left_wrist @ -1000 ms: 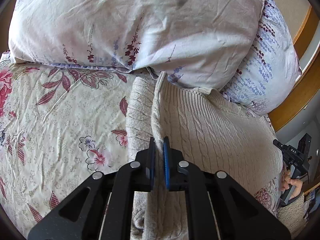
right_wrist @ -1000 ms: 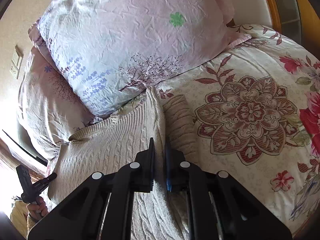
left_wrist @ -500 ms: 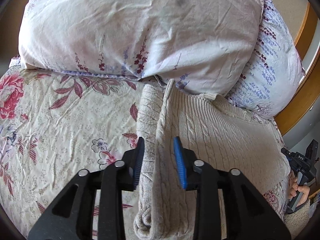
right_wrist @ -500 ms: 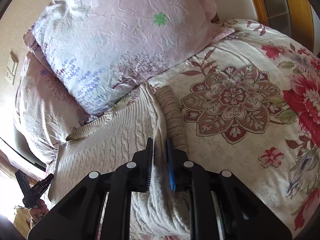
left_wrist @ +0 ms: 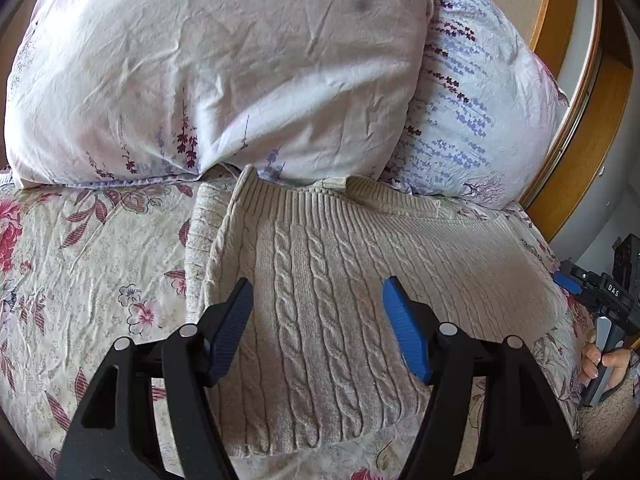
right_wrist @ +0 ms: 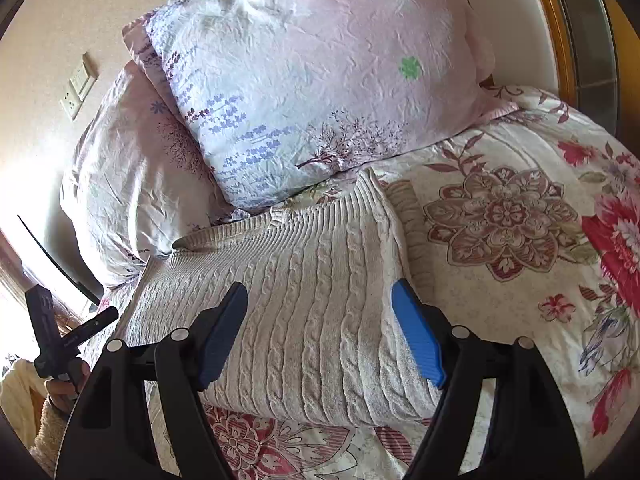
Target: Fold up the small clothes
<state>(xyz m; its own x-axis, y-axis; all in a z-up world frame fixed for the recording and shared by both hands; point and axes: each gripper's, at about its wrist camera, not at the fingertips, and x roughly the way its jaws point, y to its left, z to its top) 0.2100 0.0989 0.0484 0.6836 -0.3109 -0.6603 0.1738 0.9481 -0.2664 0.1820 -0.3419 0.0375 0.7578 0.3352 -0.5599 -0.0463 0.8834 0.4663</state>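
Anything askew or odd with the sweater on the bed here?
Mostly tidy. The knit sweater lies folded flat on the bedspread, but its collar end is tucked under the pillow, and a sleeve sticks out along one edge.

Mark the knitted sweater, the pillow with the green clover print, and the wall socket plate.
knitted sweater point(left_wrist: 320, 300): left wrist view, on the cable-knit front panel.
pillow with the green clover print point(right_wrist: 320, 80): right wrist view, on the middle of its crinkled cover.
wall socket plate point(right_wrist: 79, 85): right wrist view, on the plate's face.

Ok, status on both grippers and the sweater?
Left gripper and right gripper both opening, nothing between the jaws. Sweater folded, flat on the bed, top edge against the pillows. Nothing in the way.
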